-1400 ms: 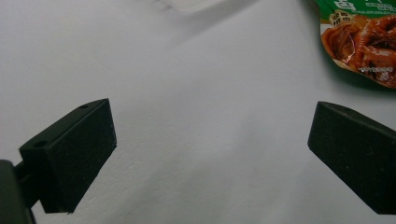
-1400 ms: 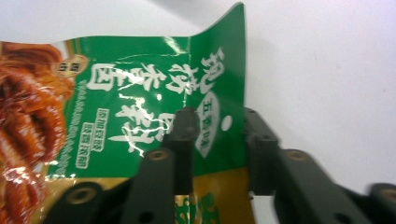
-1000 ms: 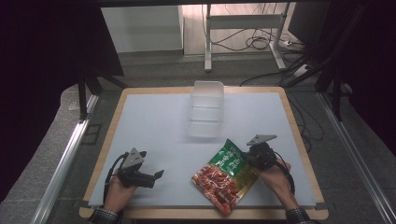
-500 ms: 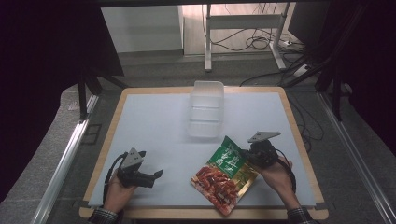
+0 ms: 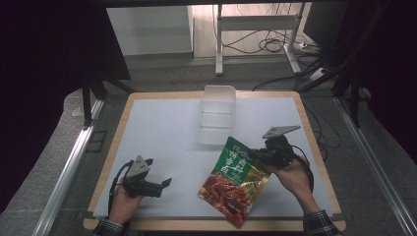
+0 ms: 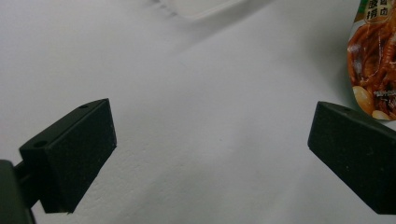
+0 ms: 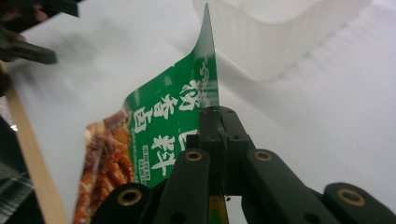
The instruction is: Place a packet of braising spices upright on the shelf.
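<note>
The right gripper has its 2 jaws closed tight on the right edge of the packet, near its green top end. In the right gripper view the jaws meet on the thin foil edge of the packet, which stands up on edge between them, the green printed face turned left and the top corner rising toward the tub. From the high view the packet lies slanted near the front edge of the worktop, right of the middle, its green end toward the tub and its red, food-printed end toward the front edge. The right hand holds the gripper just beside the packet's right side.

The tub, clear plastic with 2 or 3 compartments, sits at the middle of the back edge and reaches toward the centre. Its near end is close to the packet's top corner; whether they touch I cannot tell.

The left gripper rests near the front left corner, held by the left hand, jaws pointing right toward the packet and well apart from it. In the left gripper view its 2 jaws stand wide apart over bare white worktop, gripping nothing, with the packet's red end at the right margin.
</note>
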Action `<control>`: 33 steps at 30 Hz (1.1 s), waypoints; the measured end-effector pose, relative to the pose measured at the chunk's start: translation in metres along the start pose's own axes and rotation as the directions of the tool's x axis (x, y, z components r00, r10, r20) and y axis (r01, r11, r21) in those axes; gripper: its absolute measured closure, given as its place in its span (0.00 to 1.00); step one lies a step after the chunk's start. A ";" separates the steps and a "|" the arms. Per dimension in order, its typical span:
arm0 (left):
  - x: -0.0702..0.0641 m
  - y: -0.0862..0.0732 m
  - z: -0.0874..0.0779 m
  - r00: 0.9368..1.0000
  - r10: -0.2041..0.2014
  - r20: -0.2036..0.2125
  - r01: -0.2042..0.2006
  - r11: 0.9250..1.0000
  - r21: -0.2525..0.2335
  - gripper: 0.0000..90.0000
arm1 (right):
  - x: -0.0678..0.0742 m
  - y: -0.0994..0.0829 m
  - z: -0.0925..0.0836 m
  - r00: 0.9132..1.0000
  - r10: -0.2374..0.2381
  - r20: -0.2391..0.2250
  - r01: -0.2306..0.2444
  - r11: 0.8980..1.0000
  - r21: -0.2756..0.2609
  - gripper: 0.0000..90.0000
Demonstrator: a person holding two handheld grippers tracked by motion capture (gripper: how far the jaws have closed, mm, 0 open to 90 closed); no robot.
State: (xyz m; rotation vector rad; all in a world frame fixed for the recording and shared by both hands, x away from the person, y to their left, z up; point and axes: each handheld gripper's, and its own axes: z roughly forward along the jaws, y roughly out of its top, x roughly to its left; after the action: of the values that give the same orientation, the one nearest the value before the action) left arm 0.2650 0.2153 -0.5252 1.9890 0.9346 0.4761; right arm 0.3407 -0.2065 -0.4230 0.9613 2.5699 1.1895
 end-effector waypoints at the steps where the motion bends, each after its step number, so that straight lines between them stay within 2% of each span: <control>1: 0.000 0.000 0.000 1.000 0.000 0.000 0.000 1.000 -0.001 0.01 | 0.000 0.000 0.000 1.000 0.000 0.000 0.000 1.000 0.000 0.99; 3: 0.000 0.000 -0.001 1.000 -0.002 0.001 0.002 1.000 -0.006 0.01 | 0.006 0.008 -0.003 1.000 -0.021 -0.009 0.021 1.000 -0.007 0.99; 14: 0.001 0.001 -0.002 1.000 -0.015 0.013 0.015 1.000 -0.019 0.01 | 0.023 0.034 -0.011 0.996 -0.071 -0.060 0.070 0.997 -0.018 0.99; 18: 0.001 0.001 -0.002 1.000 -0.016 0.013 0.016 1.000 -0.021 0.01 | 0.035 0.049 -0.020 0.992 -0.100 -0.074 0.097 0.995 -0.040 0.99; 29: 0.001 0.001 -0.003 1.000 -0.016 0.015 0.017 1.000 -0.022 0.01 | 0.051 0.075 -0.028 0.984 -0.169 -0.058 0.164 0.983 -0.078 1.00; 33: 0.001 0.001 -0.003 1.000 -0.015 0.015 0.016 1.000 -0.022 0.01 | 0.051 0.087 -0.026 0.982 -0.185 -0.023 0.183 0.979 -0.090 1.00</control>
State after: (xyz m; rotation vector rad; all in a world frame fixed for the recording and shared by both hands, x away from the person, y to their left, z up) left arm 0.2644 0.2171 -0.5230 1.9619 0.9311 0.4603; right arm 0.3332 -0.1500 -0.3350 0.6749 2.5415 1.2621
